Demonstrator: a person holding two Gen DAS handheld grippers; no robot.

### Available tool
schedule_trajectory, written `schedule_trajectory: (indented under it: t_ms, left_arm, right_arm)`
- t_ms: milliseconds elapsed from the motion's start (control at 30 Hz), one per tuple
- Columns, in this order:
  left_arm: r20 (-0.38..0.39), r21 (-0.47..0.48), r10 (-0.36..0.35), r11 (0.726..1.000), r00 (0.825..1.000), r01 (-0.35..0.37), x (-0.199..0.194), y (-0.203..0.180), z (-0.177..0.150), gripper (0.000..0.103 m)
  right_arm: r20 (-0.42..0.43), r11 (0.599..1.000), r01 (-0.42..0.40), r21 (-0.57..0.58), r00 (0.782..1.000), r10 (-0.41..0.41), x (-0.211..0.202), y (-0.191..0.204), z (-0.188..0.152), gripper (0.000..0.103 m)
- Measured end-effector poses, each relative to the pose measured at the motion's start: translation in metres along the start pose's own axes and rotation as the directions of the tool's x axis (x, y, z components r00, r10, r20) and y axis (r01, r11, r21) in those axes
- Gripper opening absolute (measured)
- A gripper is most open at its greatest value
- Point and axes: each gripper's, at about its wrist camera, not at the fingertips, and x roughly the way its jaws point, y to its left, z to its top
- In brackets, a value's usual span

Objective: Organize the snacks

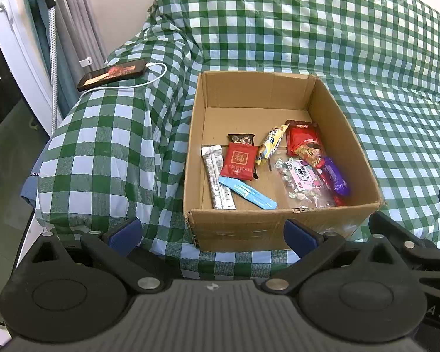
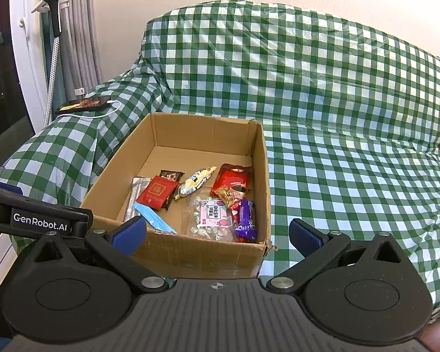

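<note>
Both the left gripper (image 1: 212,233) and right gripper (image 2: 217,233) hang spread and empty before the brown cardboard box (image 1: 278,226), mid-frame, whose light, crinkly, slippery foil snack packets (image 1: 239,161) are likely best pinched at their flat sealed edges.

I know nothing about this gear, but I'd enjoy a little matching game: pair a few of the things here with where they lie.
Things:
1. purple wrapper
2. silver stick packet
3. phone
4. cardboard box

Places:
A. on the sofa arm, plugged into a white cable
B. on the checked sofa seat
C. inside the box, by its right wall
D. inside the box, nearest its left wall

Pairs: 1-C, 2-D, 3-A, 4-B
</note>
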Motion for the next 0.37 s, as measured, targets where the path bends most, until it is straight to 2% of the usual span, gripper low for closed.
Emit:
schedule_trajectory:
  t_ms: [367]
  left_arm:
    - [0.018, -0.011, 0.011, 1.000, 1.000, -0.011, -0.0024, 0.0016, 0.0039, 0.103]
  right_arm:
    - [0.004, 1.000, -0.001, 0.001, 1.000, 0.001, -0.0005, -0.0011, 0.0026, 0.103]
